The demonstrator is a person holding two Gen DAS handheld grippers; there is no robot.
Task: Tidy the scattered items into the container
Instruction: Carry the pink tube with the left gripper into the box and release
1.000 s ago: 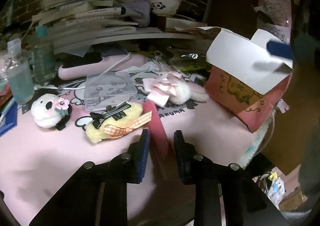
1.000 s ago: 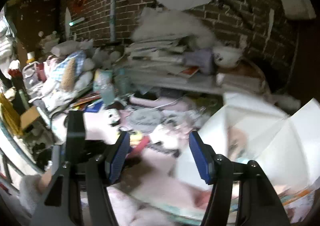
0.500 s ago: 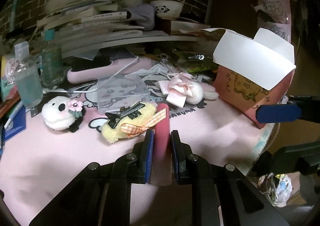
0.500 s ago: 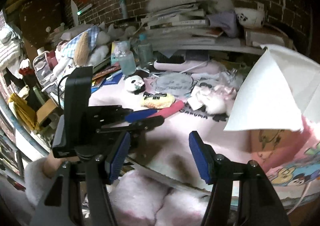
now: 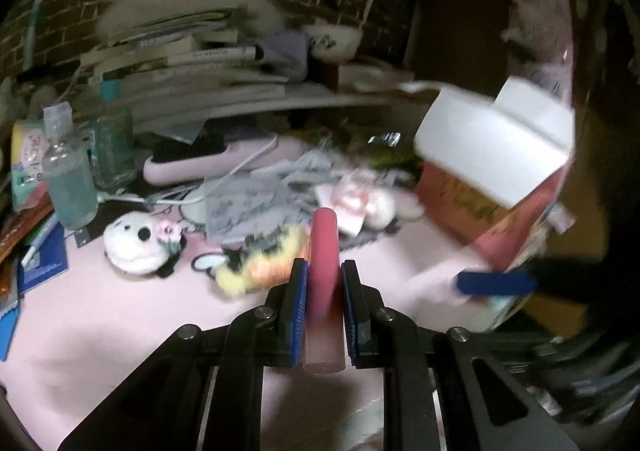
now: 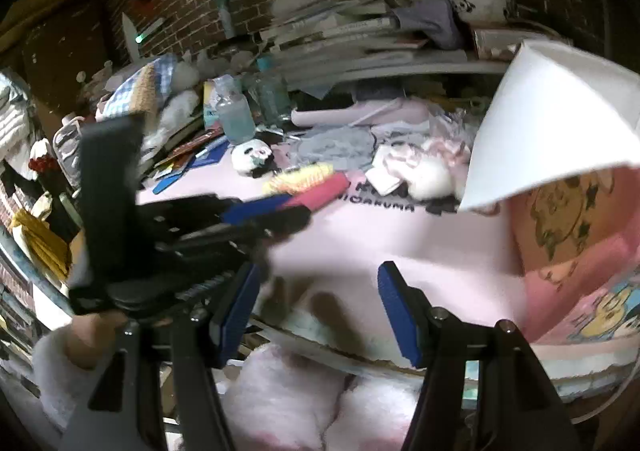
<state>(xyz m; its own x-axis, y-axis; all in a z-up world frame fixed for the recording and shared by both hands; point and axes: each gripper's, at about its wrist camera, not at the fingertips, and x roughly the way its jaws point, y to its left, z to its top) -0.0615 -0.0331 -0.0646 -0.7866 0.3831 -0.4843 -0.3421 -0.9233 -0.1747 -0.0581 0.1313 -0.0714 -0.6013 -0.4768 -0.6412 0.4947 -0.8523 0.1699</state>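
Note:
My left gripper is shut on a pink tube and holds it above the pink mat; the same tube shows in the right wrist view. The pink box with white open flaps stands at the right of the mat. My right gripper is open and empty near the table's front edge, left of the box. A yellow plush clip, a white panda plush and a pink bow plush lie on the mat.
Two clear bottles stand at the left. A pink hairbrush and a grey pouch lie behind the plushes. Stacked books fill the back. The table edge is close in front of my right gripper.
My left gripper closed on the pink tube and lifted it off the mat. My right gripper drew back from the box flap to the table's front edge.

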